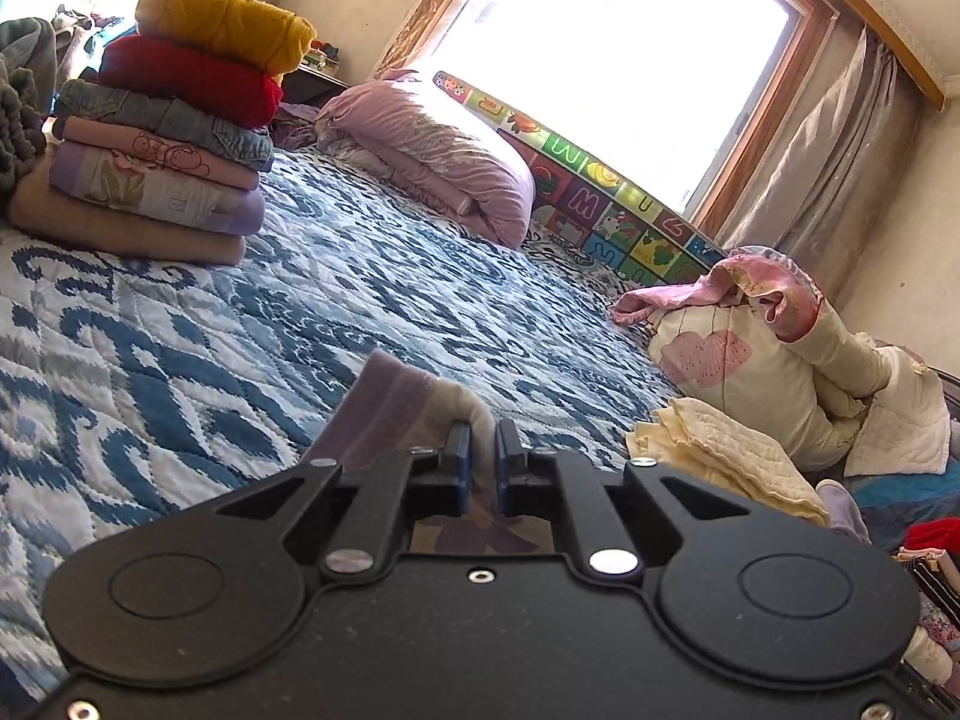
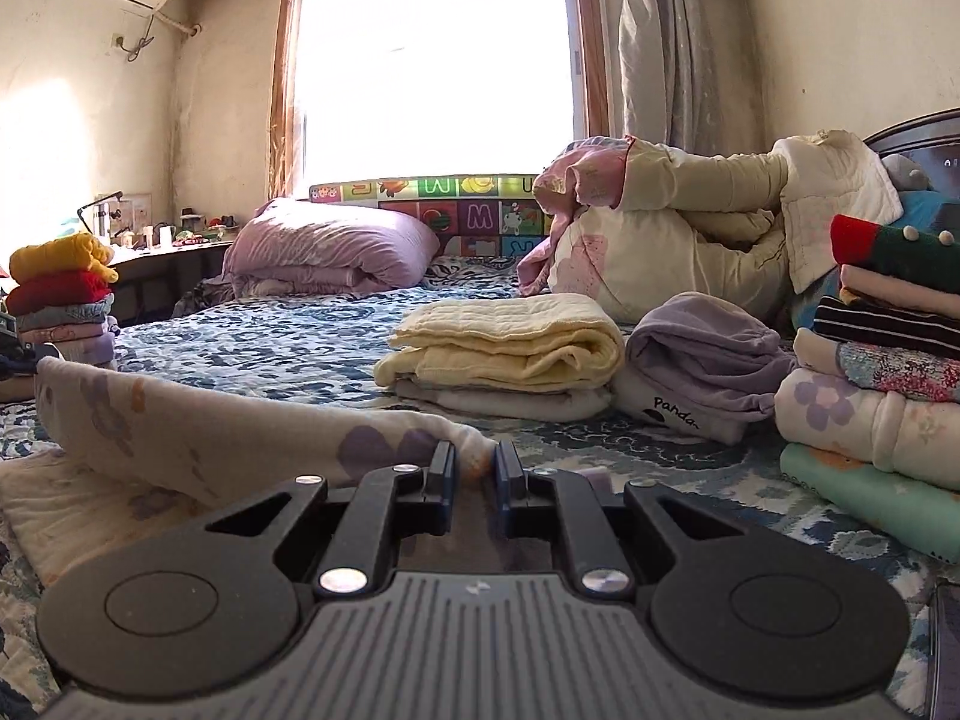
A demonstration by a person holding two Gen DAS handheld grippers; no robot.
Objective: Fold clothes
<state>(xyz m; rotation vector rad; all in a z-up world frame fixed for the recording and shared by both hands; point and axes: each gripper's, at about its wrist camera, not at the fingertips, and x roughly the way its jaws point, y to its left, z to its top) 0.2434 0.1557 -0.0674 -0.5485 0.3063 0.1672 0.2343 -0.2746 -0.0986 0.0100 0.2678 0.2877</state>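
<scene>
A cream garment with purple flower print (image 2: 198, 420) lies on the blue-and-white quilted bed (image 2: 288, 330). In the right wrist view my right gripper (image 2: 474, 462) is shut on a raised fold of its edge, low over the bed. In the left wrist view my left gripper (image 1: 482, 441) is shut on another part of the same garment (image 1: 390, 408), lifted slightly off the quilt (image 1: 180, 330). The rest of the garment is hidden under the gripper bodies.
A stack of folded clothes (image 1: 162, 120) stands at the left, also in the right wrist view (image 2: 63, 300). A folded yellow blanket (image 2: 504, 342), a lilac garment (image 2: 702, 348) and another stack (image 2: 882, 372) sit at the right. A purple duvet (image 1: 432, 156) and a pillow (image 1: 756, 372) lie behind.
</scene>
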